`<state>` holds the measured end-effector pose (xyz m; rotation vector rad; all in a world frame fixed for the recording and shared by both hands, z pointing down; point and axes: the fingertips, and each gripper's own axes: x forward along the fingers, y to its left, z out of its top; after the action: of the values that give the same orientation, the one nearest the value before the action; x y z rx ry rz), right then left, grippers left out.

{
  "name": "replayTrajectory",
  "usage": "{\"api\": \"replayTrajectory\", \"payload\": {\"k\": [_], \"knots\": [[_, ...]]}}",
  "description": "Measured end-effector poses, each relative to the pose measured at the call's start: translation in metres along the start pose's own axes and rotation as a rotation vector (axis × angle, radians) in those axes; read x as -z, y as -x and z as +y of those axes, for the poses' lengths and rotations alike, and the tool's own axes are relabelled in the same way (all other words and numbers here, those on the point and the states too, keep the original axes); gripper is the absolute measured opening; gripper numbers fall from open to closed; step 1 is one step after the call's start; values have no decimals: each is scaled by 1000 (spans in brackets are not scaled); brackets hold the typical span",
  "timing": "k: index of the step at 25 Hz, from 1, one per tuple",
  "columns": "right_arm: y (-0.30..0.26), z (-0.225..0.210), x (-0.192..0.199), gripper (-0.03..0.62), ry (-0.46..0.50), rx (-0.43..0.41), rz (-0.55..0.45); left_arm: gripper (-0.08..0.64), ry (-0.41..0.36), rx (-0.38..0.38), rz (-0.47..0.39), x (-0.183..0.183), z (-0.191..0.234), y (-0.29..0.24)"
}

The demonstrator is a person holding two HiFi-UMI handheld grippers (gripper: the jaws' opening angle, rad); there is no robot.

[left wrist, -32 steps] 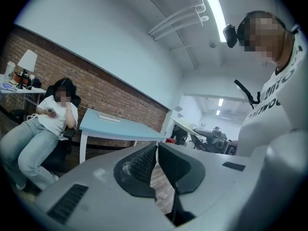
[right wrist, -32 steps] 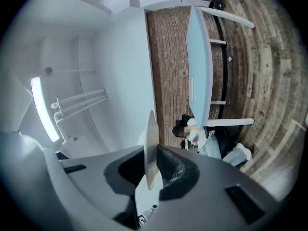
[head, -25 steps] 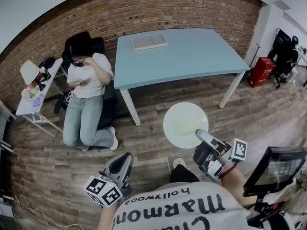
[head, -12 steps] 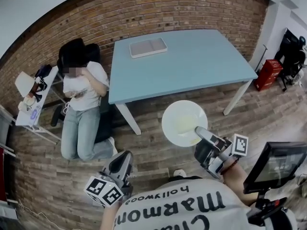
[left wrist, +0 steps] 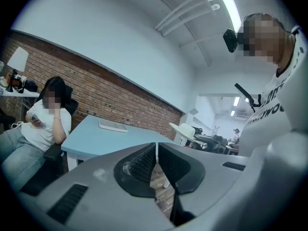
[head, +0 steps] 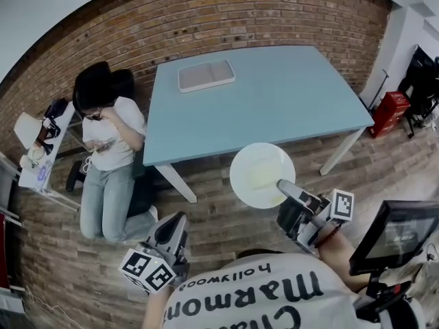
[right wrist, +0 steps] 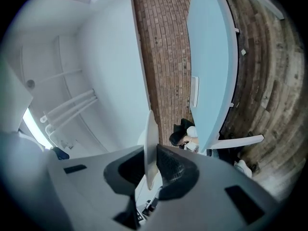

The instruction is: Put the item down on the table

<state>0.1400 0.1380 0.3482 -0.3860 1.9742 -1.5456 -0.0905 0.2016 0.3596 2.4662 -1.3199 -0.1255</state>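
A round white plate (head: 262, 175) is held level over the wooden floor, just short of the light blue table (head: 274, 94). My right gripper (head: 282, 187) is shut on the plate's near rim. In the right gripper view the plate (right wrist: 151, 143) shows edge-on between the jaws, with the table (right wrist: 209, 66) beyond. My left gripper (head: 175, 226) hangs low at the left, shut, with nothing in it; its fingertips (left wrist: 144, 160) meet in its own view. The plate (left wrist: 185, 129) also shows there, off to the right.
A flat grey tray (head: 206, 75) lies at the table's far side near the brick wall. A person (head: 106, 139) sits left of the table beside a small white side table (head: 38, 156). A red box (head: 389, 105) stands at the right, and a screen (head: 398, 235) near my right arm.
The table has come nearer and sits lower in the head view; the plate now almost reaches its front edge. Both grippers hold as before.
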Motion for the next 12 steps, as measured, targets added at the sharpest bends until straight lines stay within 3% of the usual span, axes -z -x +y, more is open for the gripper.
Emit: {"api": "replayTrajectory", "payload": {"k": [12], "knots": [[-7, -26, -35, 43, -55, 23, -13, 20, 2, -33, 49, 3, 7, -31]]}}
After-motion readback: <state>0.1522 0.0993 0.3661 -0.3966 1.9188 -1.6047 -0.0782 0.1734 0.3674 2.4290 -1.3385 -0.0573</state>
